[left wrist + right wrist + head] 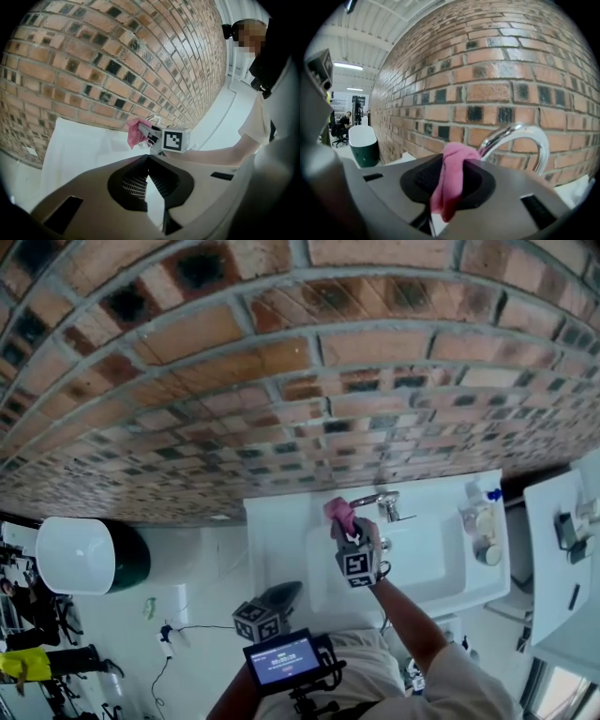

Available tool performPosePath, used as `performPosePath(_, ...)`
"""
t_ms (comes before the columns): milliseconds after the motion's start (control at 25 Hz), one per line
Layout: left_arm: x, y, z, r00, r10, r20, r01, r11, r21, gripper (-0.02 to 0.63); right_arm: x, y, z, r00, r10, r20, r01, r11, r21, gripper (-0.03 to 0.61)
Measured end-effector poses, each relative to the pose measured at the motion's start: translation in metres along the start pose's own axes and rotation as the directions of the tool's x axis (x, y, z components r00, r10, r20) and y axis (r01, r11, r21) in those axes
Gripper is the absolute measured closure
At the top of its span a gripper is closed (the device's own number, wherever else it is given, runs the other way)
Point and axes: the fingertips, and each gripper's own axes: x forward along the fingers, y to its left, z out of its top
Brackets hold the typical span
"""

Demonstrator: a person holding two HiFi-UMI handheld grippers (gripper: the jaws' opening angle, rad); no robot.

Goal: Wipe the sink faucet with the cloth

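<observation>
- Right now the right gripper (344,529) is up at the back of the white sink (436,568). Its jaws are clamped on a pink cloth (449,187), which bunches above them and hangs down below.
- Seen from over the person's shoulder, the cloth sits just to the left of the chrome faucet (377,500), which stands at the sink's rear edge against the brick wall (281,352).
- Along the right gripper's own line of sight, the top of the cloth lies at the near end of the faucet's curved spout. I can't tell for certain whether it is pressing on the metal or just short of it.
- The left gripper (146,161) is held low and back by the person's body, well apart from the faucet. Its jaws are closed tip to tip with nothing between them.
- To my eye this is the wiping step itself, at or close to first contact.
- The next move, I'd judge, calls for pressing the bunched cloth onto the spout and running it along the arch. The grip must be firm enough that the loose tail doesn't slip out.
</observation>
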Motion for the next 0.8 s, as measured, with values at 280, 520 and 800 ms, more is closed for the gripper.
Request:
performPosePath(280, 0.011, -0.003, 0.028, 0.998, -0.05, 0.043, 0.047, 0.997, 0.059, 0.614, -0.066, 0.025, 0.043, 0.983, 0.126, 0.134, -0.13, 0.991, 0.019, 0.489)
performPosePath(520, -0.011, -0.007, 0.038, 0.994, -0.038, 0.105, 0.025, 0.993, 0.119, 0.614, -0.118, -0.004, 0.009, 0.999, -0.001, 0.041, -0.004, 0.994, 0.11, 0.489)
performPosePath(800, -0.048, -0.001, 0.059, 0.961, -0.143, 0.235, 0.105, 0.98, 0.166, 0.614, -0.162, -0.011, 0.022, 0.992, -0.125, 0.034, 0.116, 0.976, 0.187, 0.488)
